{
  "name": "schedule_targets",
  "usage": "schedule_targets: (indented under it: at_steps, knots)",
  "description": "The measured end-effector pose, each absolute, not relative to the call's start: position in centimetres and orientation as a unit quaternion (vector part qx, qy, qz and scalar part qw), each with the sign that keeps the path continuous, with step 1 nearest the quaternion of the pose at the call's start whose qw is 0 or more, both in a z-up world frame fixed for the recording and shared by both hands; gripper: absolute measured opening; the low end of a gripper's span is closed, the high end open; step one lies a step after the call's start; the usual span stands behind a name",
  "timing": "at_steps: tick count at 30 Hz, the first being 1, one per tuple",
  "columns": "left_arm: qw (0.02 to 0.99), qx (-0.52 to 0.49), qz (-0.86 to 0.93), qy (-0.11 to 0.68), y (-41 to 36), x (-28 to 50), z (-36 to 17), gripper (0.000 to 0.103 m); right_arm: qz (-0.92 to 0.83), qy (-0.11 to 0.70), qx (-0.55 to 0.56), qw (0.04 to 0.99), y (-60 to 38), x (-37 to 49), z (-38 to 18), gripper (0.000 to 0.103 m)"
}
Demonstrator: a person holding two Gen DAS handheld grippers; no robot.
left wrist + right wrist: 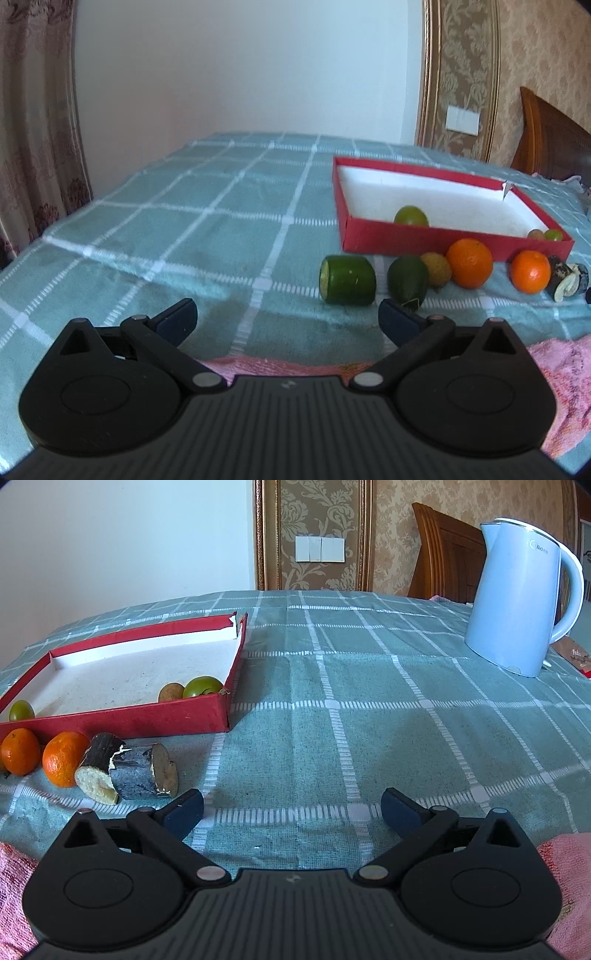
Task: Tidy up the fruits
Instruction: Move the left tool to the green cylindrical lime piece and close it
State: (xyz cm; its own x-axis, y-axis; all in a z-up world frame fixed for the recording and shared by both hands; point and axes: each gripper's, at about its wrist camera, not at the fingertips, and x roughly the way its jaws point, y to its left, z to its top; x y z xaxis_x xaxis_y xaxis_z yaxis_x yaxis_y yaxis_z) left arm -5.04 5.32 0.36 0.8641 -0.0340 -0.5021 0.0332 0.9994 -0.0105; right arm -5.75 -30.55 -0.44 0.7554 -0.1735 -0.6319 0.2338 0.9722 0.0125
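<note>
Two grippers: both jaws spread wide over a checked teal cloth (369, 686), nothing between the fingers of either.
Left gripper (288, 319): open and empty; its right fingertip sits just in front of a dark green avocado (407, 282).
Right gripper (291, 808): open and empty; its left fingertip is close beside a cut dark stalk piece (142, 773), though contact cannot be told.
Pink towel (561, 373): lies at the near edge of the cloth, under and beside both grippers.
Near row of fruit, left view: a cut green gourd piece (347, 280) on its side, then the avocado, a small brownish fruit (437, 274) touching it, a large orange (470, 263), a smaller orange (530, 271), and two dark stalk pieces at the right edge.
Same row, right view: the two oranges sit left of a pale-ended stalk piece (98, 775), which leans against the grey one.
Red box (436, 242): shallow, white inside, just behind the fruit row; its near wall partly hides what lies in it, and one far corner is torn.
Inside the box: a green round fruit (411, 216) near the front wall towards the left, and at the front right corner a small brown fruit (171, 692) beside another green one (202, 686).
Kettle (517, 598): pale blue, upright, well apart on the far right of the cloth.
Farthest: a white wall, a curtain (37, 147), patterned wallpaper with a switch plate (320, 549), and a wooden headboard (443, 554).
</note>
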Motion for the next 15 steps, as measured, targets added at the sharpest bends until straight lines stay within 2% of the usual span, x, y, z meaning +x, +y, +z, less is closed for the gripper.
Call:
schedule_targets:
  at_steps: [1,3,5,12,15]
  knots:
    - [0.966,0.004,-0.020,0.256,5.3,-5.2,0.5,0.103,-0.109,0.332,0.045,0.936,-30.6,-5.8,-0.4,0.103]
    - [0.968,0.015,-0.025,0.251,5.1,-5.5,0.9,0.094,-0.109,0.332,0.045,0.936,-30.6,-5.7,-0.4,0.103]
    - [0.968,0.020,-0.033,0.249,5.0,-5.4,1.5,0.090,-0.109,0.332,0.045,0.936,-30.6,-5.8,-0.4,0.103]
    - [0.971,0.042,-0.060,0.229,3.3,-4.4,3.0,0.091,-0.109,0.332,0.046,0.936,-30.6,-5.8,-0.4,0.103]
    - [0.968,0.051,-0.059,0.238,2.6,-3.3,2.8,0.087,-0.109,0.332,0.046,0.936,-30.5,-5.8,-0.4,0.103]
